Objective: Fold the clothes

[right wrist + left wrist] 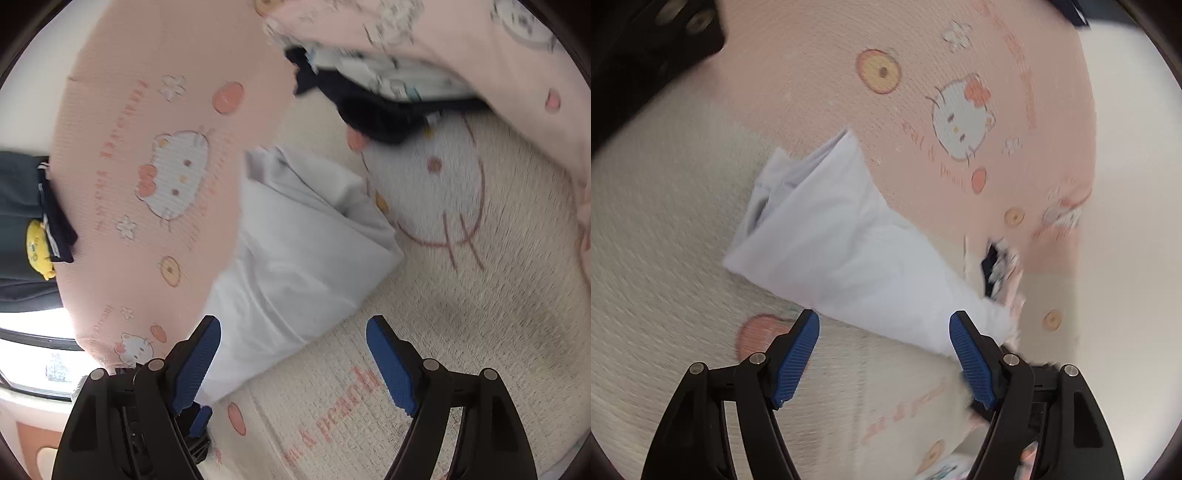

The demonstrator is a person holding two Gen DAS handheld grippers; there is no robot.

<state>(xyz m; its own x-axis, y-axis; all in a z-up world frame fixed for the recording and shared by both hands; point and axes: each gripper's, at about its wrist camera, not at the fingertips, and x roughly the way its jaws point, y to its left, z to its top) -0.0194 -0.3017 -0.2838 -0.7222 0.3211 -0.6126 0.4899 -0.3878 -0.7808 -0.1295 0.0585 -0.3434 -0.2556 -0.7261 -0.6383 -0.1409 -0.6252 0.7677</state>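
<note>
The surface is a bed covered with a cream textured blanket printed with a large cartoon cat face, peaches and pink lettering. A pink blanket with the same cat, donuts and flowers lies across it. A heap of dark and patterned clothes sits further along the bed. A white folded garment lies flat on the cream blanket, its far end against the pink blanket's edge; it is smooth with layered folds showing at one end. The left gripper hovers just above its near edge, jaws wide apart and empty. The right gripper likewise has its jaws spread wide, gripping nothing.
</note>
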